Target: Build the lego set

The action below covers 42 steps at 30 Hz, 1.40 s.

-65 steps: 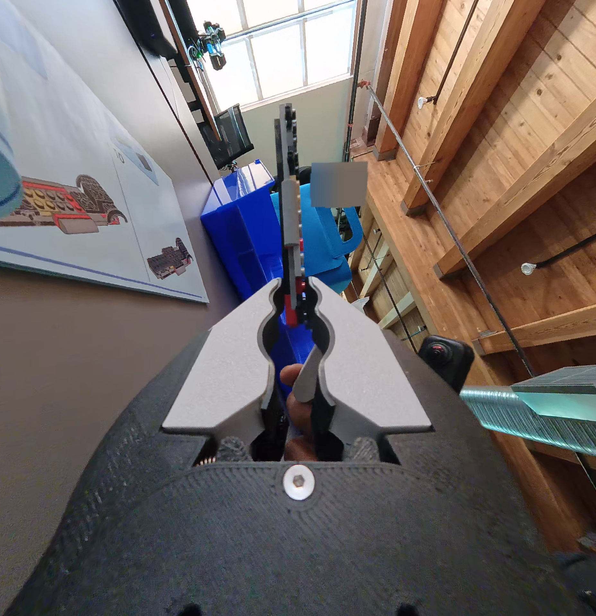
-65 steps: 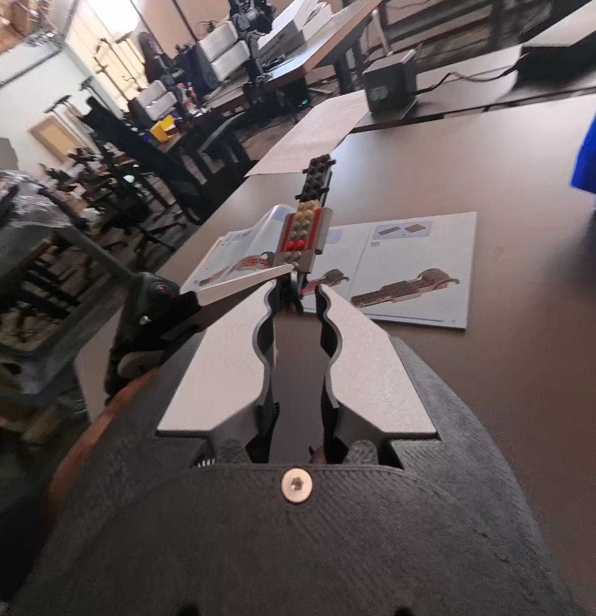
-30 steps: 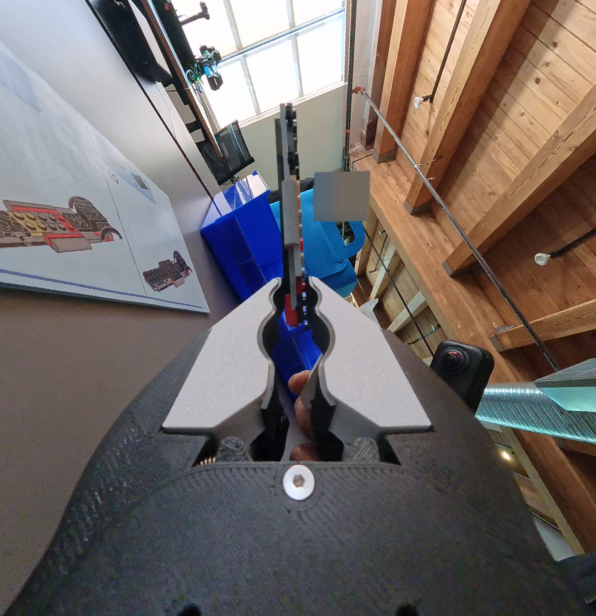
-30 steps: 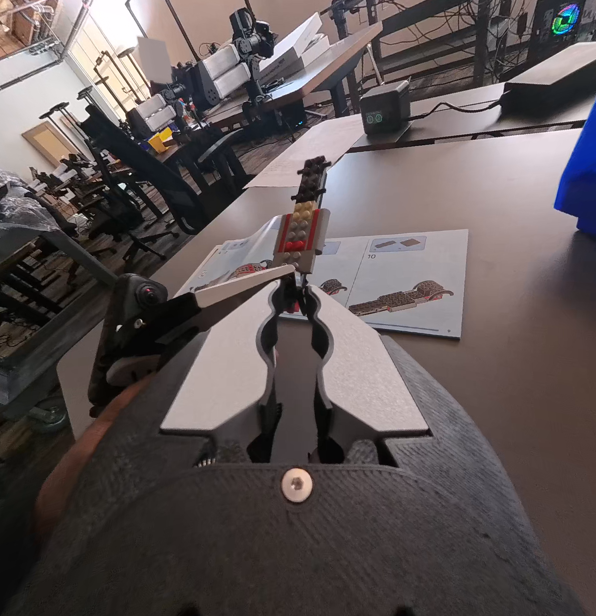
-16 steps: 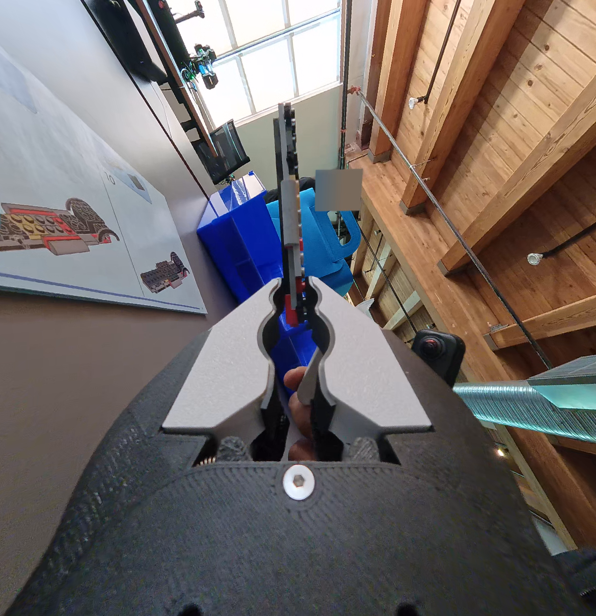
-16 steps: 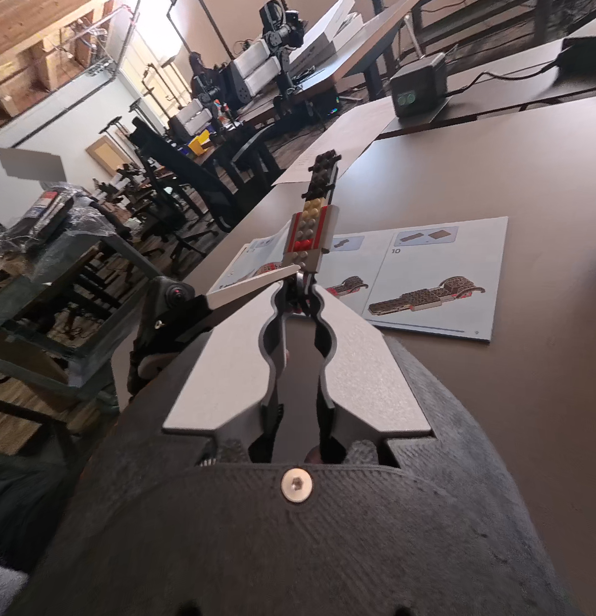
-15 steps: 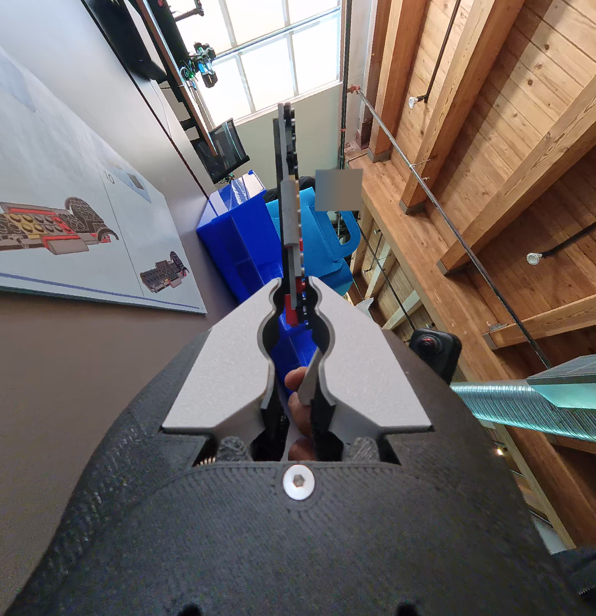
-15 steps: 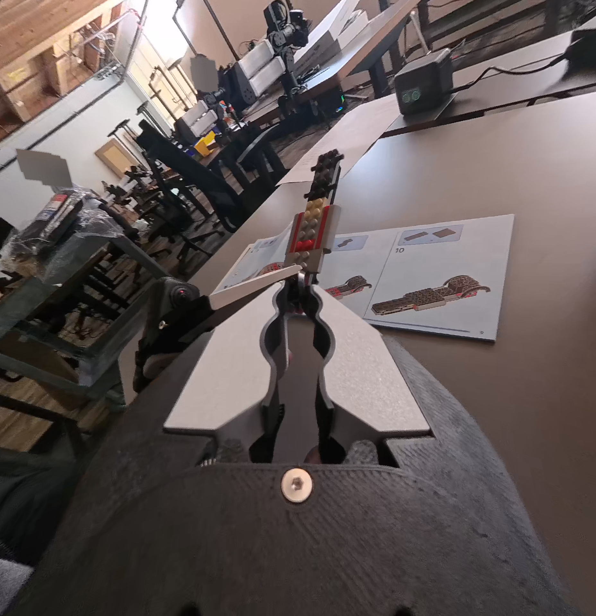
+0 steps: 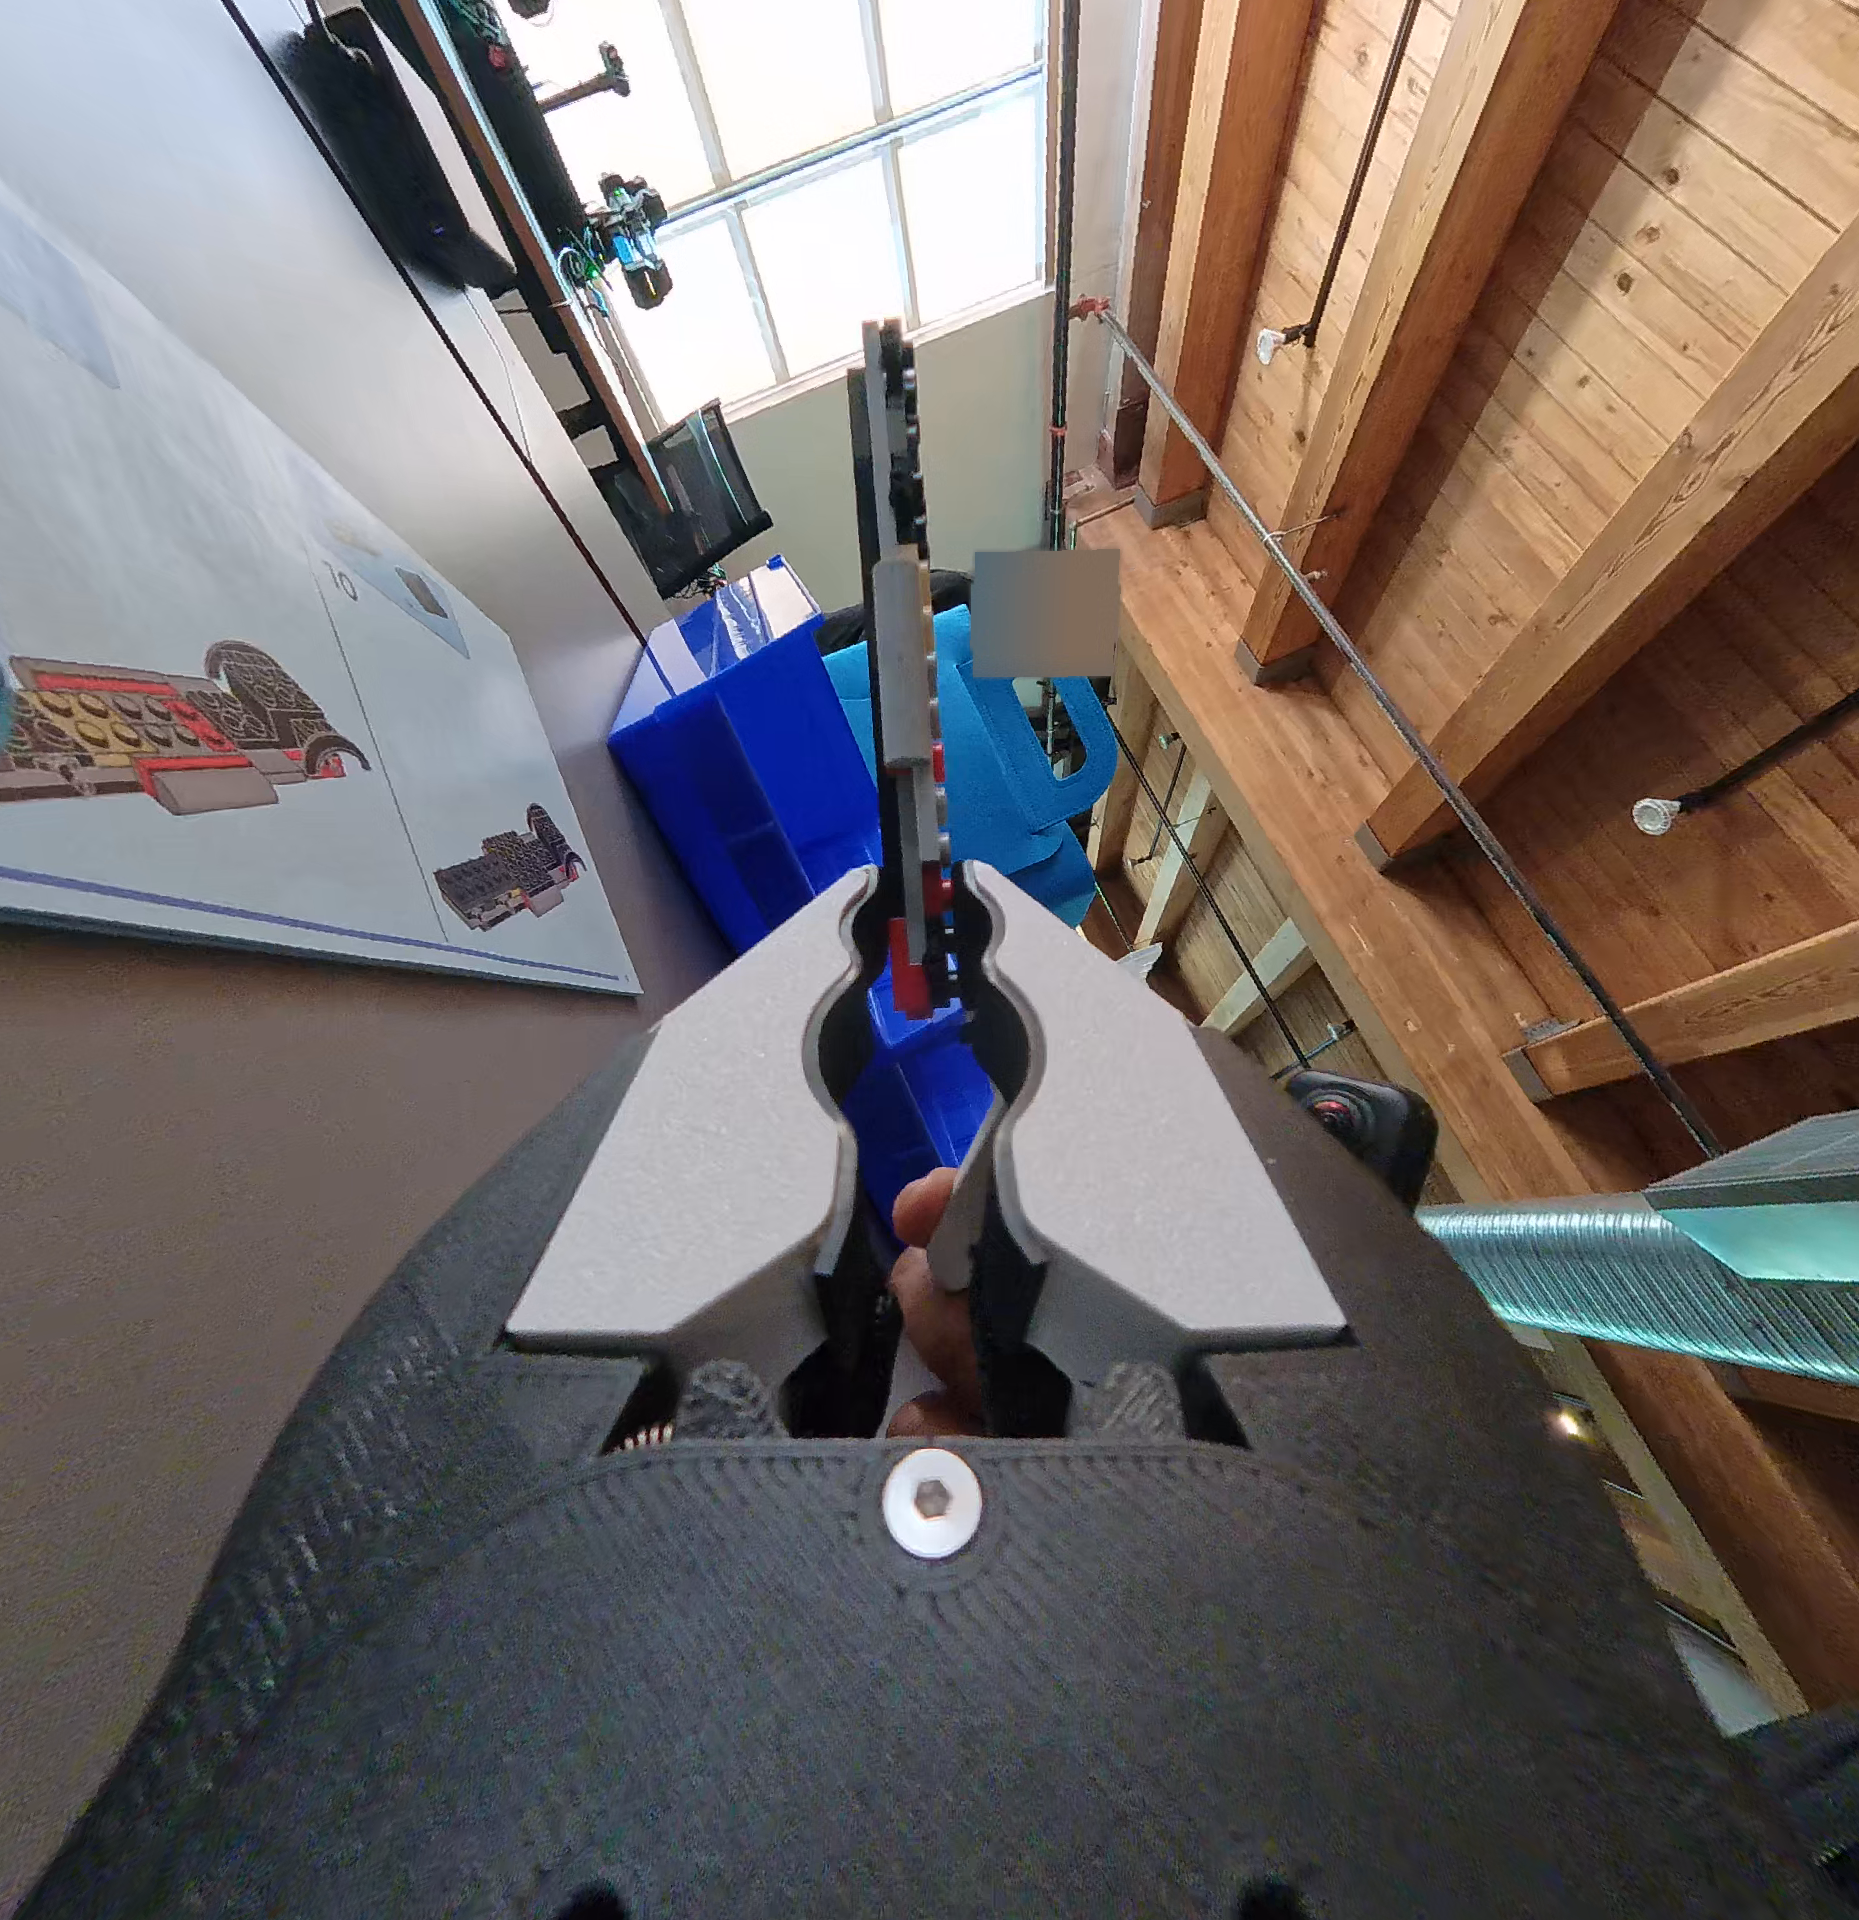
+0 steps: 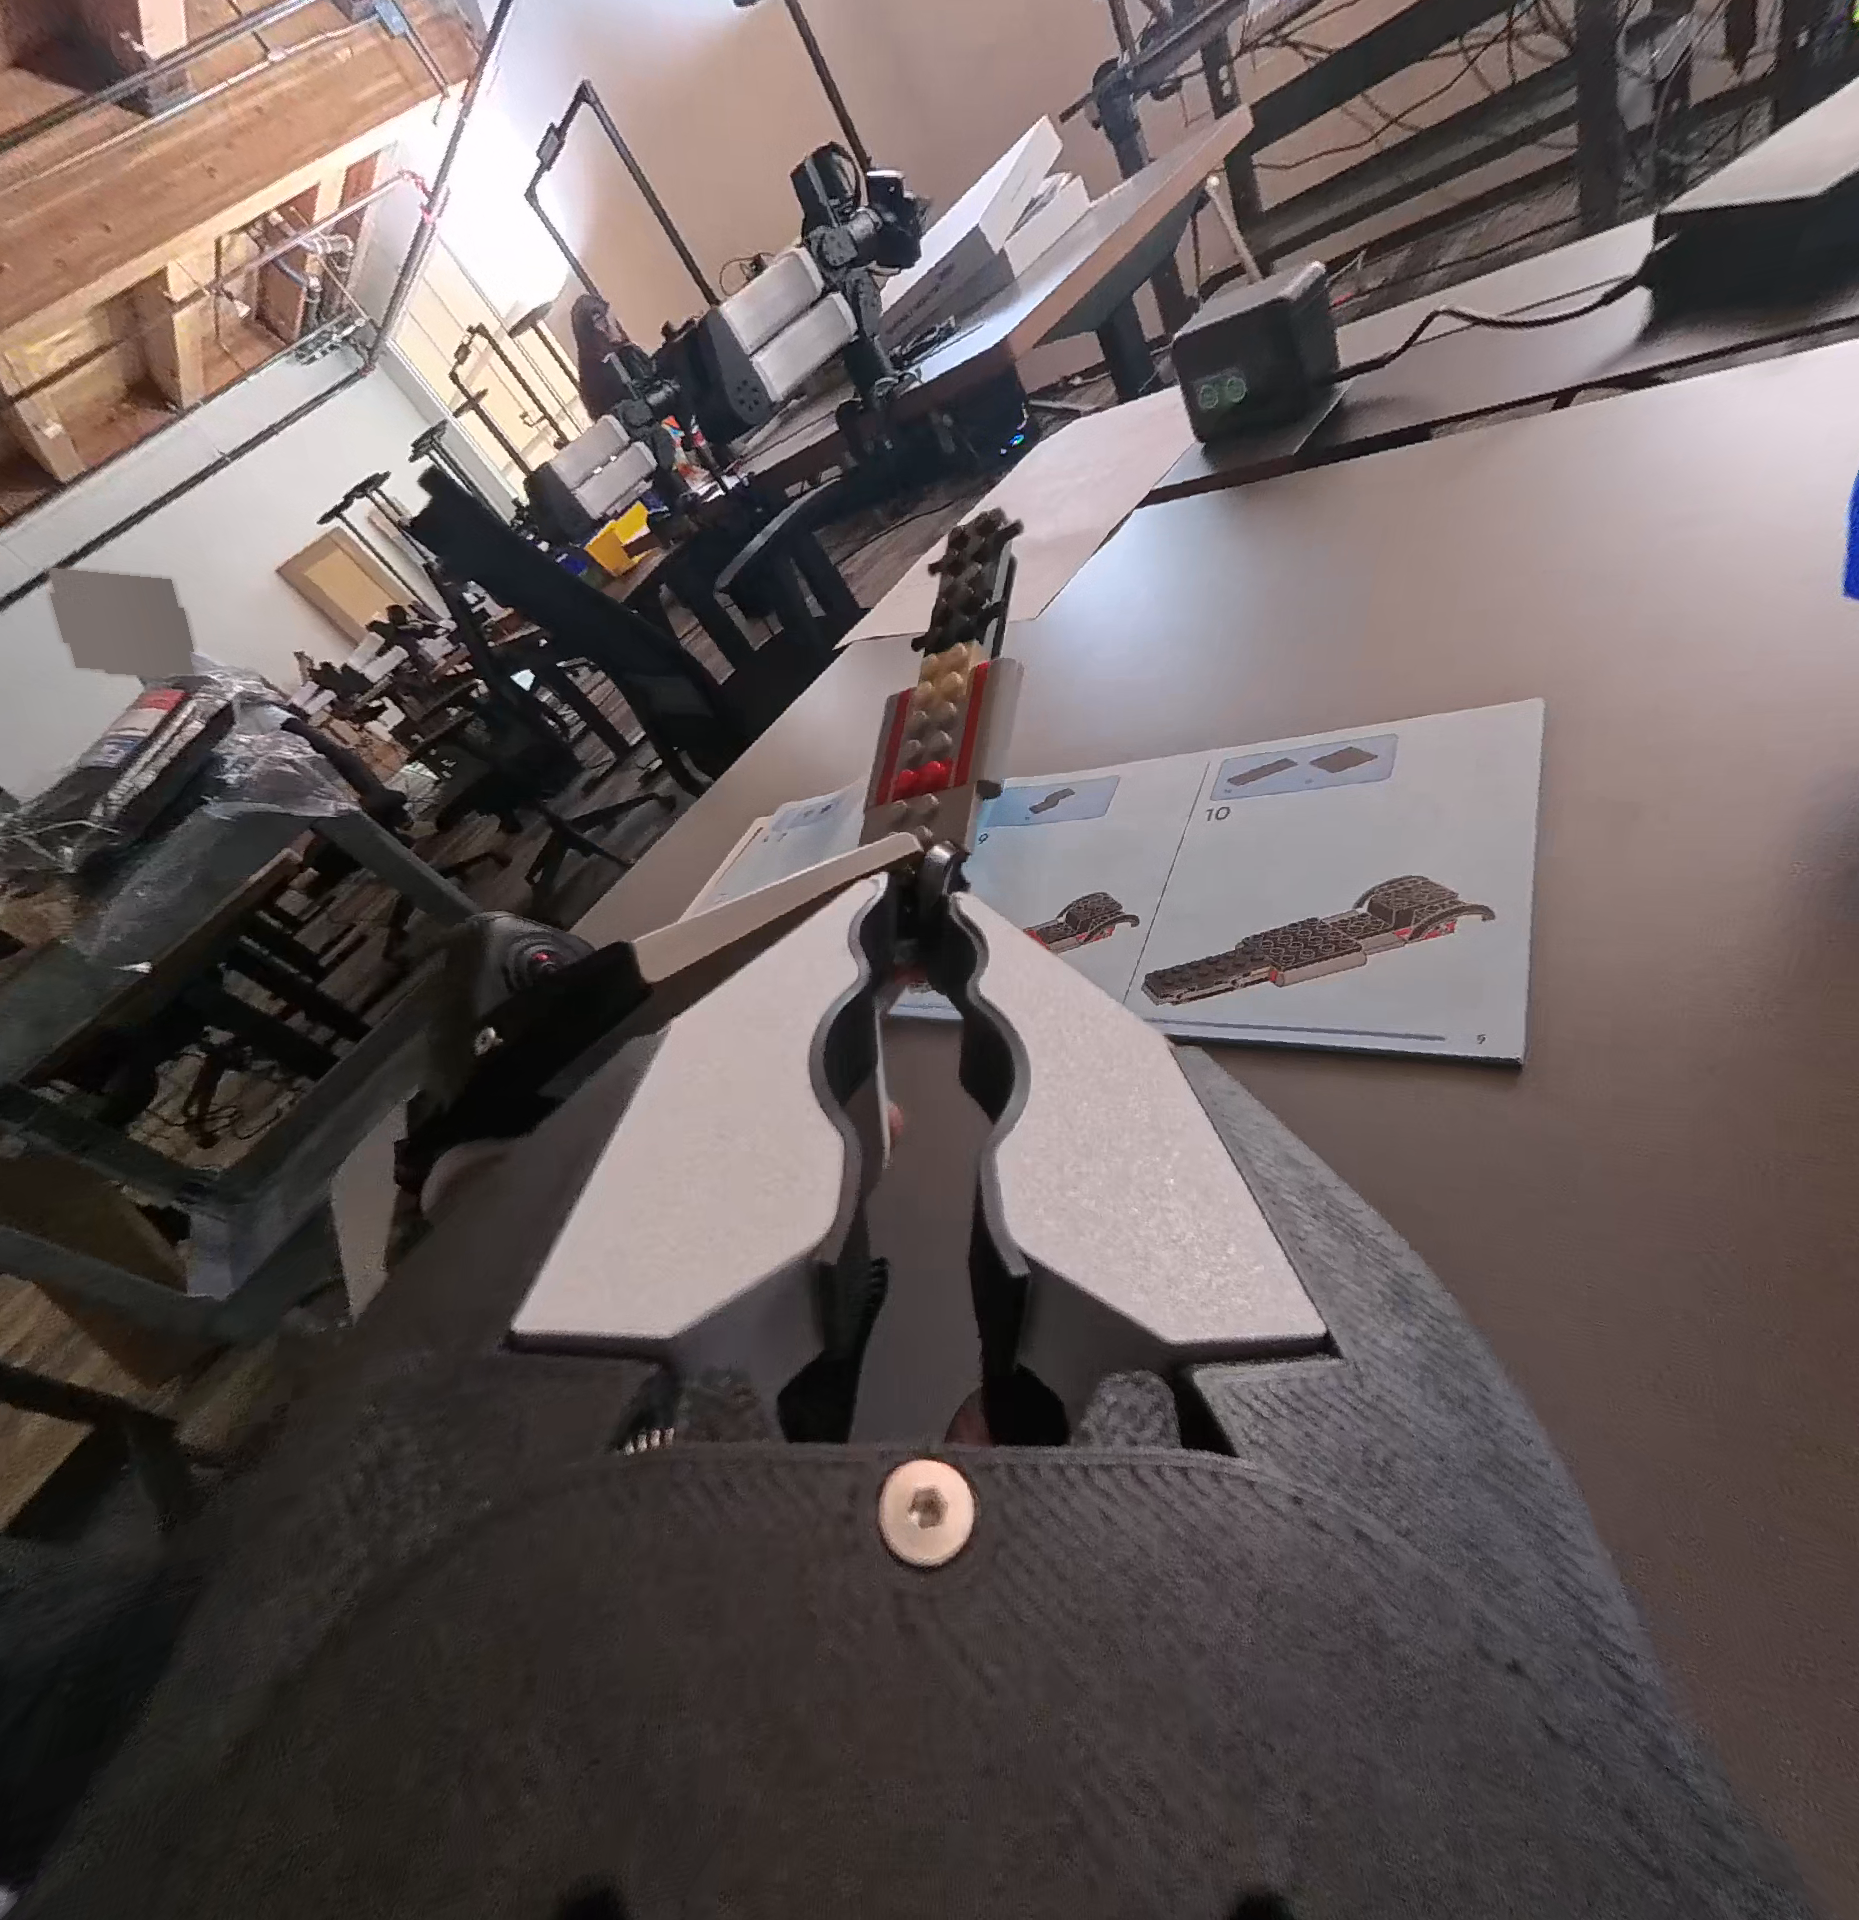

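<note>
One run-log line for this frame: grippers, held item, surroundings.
left gripper: shut on lego assembly | right gripper: shut at its lower end | instruction booklet: open on table

Timber-planked ceiling with heavy wooden beams (image 9: 1527, 436); bright multi-pane window (image 9: 863, 177) high in a pale wall. Smooth brown tabletop (image 10: 1527, 1195) in front, more dark desks (image 10: 1091, 281) behind, black office chairs (image 10: 582, 644) between them. Dark wood floor (image 10: 94, 1444) at left. Blue plastic bins (image 9: 738, 769) at the table's far end. Strong daylight from a tall glazed opening (image 10: 437, 301).
</note>
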Each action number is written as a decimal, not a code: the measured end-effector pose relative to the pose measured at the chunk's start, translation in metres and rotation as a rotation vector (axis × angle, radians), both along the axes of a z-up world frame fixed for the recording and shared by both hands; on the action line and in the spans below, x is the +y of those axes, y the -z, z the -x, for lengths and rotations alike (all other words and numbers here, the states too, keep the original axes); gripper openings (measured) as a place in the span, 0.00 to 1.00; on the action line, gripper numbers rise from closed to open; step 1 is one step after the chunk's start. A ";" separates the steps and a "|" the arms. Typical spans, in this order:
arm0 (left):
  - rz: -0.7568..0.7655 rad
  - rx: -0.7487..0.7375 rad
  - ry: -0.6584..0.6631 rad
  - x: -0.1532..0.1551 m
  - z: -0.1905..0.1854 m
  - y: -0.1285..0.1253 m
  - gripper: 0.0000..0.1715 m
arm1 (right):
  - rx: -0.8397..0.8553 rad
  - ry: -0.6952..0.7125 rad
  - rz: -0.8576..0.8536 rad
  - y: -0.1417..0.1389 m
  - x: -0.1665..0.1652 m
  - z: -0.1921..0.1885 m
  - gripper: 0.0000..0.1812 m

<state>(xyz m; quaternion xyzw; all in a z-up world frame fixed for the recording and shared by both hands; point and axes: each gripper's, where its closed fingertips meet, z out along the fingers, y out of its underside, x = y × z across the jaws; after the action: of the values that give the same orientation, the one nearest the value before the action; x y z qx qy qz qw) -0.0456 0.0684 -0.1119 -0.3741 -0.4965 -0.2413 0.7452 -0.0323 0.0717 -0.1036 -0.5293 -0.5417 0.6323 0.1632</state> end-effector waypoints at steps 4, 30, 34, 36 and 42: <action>0.000 0.009 -0.003 0.000 0.000 -0.001 0.06 | 0.045 0.026 -0.063 -0.002 -0.001 -0.001 0.05; -0.134 0.110 -0.010 -0.005 -0.007 -0.023 0.06 | 0.247 0.122 -0.297 -0.019 -0.005 -0.008 0.06; -0.153 0.127 0.001 -0.004 -0.008 -0.027 0.06 | 0.268 0.132 -0.306 -0.022 -0.003 -0.008 0.06; -0.149 0.131 0.001 -0.004 -0.008 -0.027 0.06 | 0.277 0.136 -0.321 -0.022 -0.003 -0.009 0.06; -0.149 0.139 0.000 -0.004 -0.008 -0.028 0.06 | 0.316 0.132 -0.388 -0.023 -0.005 -0.011 0.06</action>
<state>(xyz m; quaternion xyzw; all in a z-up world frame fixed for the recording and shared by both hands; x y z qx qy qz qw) -0.0376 0.0648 -0.0841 -0.3335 -0.4241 -0.2509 0.8037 -0.0213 0.0664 -0.0809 -0.4171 -0.5849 0.5792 0.3853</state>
